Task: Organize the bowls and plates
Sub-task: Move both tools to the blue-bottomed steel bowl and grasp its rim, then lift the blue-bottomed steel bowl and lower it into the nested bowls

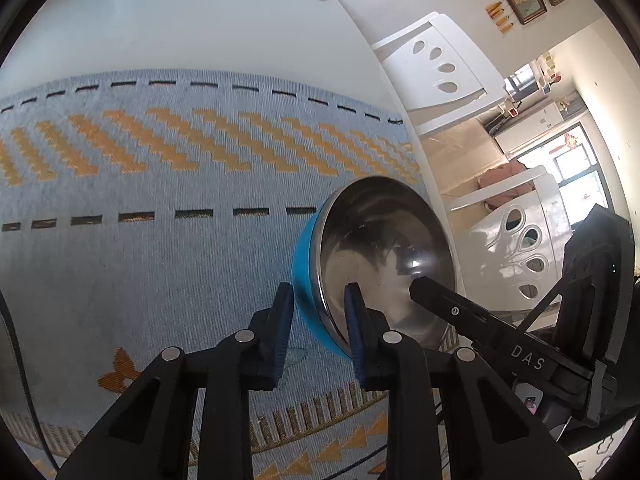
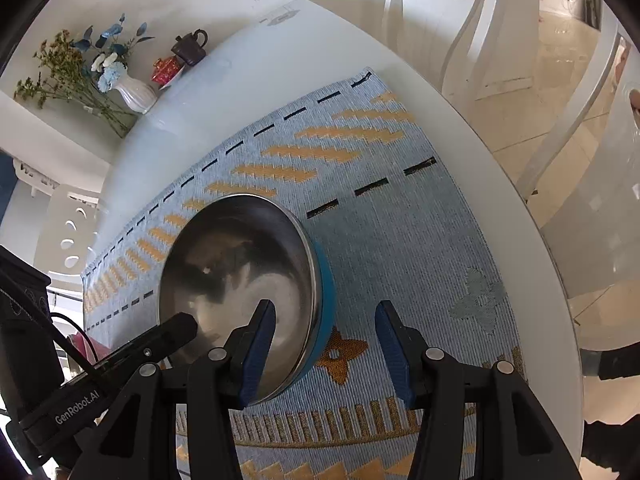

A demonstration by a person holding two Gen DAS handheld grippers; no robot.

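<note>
A steel bowl with a blue outer shell sits on the blue and orange placemat. My left gripper straddles the bowl's near left rim, one finger outside, one inside, and looks closed on it. In the right wrist view the same bowl lies left of centre. My right gripper is open, its left finger inside the bowl, its right finger over the mat, the rim between them. The left gripper's finger reaches into the bowl from the left. No plates show.
The mat lies on a white round table. A vase of flowers, a small teapot and a red box stand at the table's far side. White chairs stand beyond the edge.
</note>
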